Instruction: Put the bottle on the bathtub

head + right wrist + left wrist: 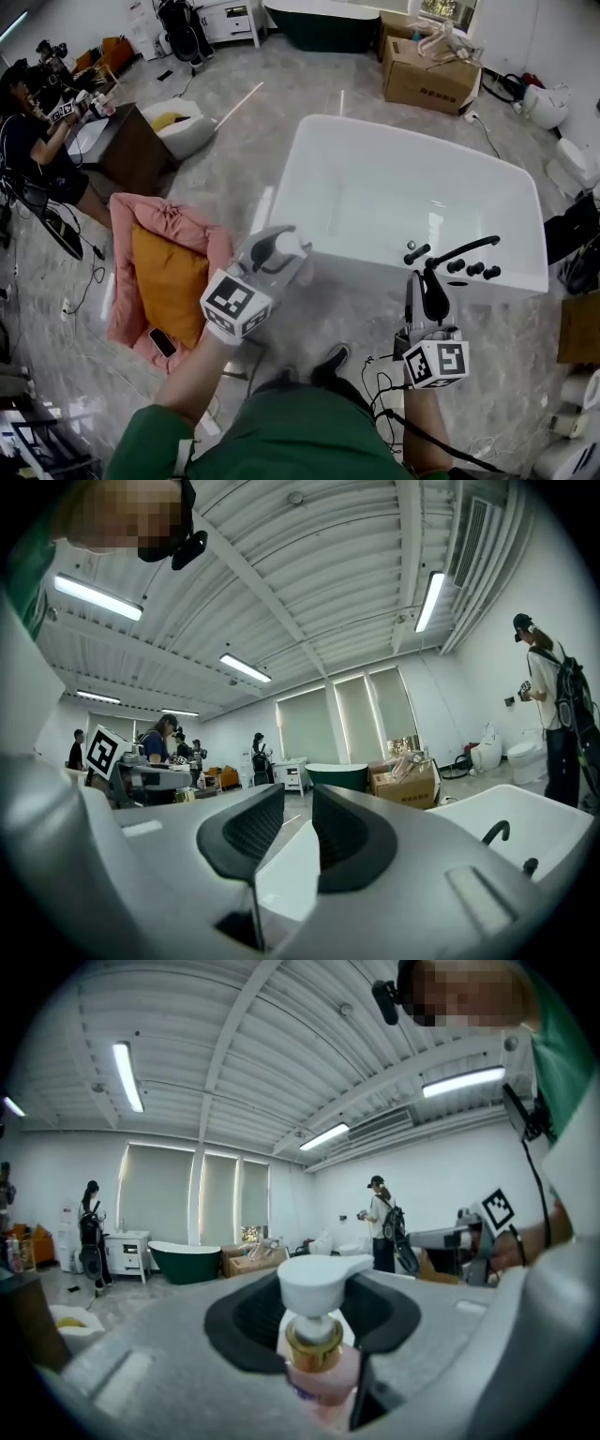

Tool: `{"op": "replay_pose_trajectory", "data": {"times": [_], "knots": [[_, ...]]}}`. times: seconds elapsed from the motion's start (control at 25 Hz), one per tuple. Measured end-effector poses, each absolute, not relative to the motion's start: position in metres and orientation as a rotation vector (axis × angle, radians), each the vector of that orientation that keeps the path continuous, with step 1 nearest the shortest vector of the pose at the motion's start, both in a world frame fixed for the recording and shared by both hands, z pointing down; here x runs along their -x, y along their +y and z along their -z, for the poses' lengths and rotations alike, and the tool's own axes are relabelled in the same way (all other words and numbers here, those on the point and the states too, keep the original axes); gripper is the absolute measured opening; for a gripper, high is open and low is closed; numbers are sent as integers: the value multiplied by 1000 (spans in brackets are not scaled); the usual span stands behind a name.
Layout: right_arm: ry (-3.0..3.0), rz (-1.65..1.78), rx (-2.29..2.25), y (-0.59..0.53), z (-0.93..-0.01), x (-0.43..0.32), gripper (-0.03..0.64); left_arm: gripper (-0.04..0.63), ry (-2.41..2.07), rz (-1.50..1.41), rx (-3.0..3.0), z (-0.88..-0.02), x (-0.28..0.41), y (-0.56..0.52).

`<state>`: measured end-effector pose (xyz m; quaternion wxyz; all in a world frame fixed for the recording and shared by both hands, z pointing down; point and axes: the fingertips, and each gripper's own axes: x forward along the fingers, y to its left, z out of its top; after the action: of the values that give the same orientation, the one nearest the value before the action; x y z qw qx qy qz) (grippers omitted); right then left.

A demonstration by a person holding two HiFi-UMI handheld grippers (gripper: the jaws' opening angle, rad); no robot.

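Observation:
A pink pump bottle (288, 247) with a white pump head and a gold collar sits between the jaws of my left gripper (284, 255), which is shut on its neck. In the left gripper view the bottle (319, 1283) stands upright in the middle of my left gripper (314, 1321). The white bathtub (403, 131) lies just ahead and to the right, with a black faucet (459, 251) on its near rim. My right gripper (428, 279) hovers by that faucet, jaws narrowly apart and empty. The right gripper view shows my right gripper (298, 832), the bathtub (511, 822) and the faucet (495, 832).
A pink and orange cushion pile (164, 267) with a phone (161, 342) lies on the floor at left. A cardboard box (427, 75) and a dark green tub (323, 26) stand at the back. A person sits at a desk (131, 145) far left. Cables (382, 382) trail near my feet.

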<state>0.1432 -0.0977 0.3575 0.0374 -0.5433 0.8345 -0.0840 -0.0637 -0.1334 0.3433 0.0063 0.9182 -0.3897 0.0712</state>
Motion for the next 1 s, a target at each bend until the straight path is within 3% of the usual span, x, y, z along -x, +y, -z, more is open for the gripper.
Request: {"op": "replay_pose_trajectory", "data": {"times": [0.52, 1.0], "knots": [[2558, 337, 1662, -150, -385, -196, 78, 161, -1147, -350, -2866, -384, 6, -200], [2454, 411, 1876, -188, -416, -196, 78, 161, -883, -418, -2904, -444, -9, -265]]}}
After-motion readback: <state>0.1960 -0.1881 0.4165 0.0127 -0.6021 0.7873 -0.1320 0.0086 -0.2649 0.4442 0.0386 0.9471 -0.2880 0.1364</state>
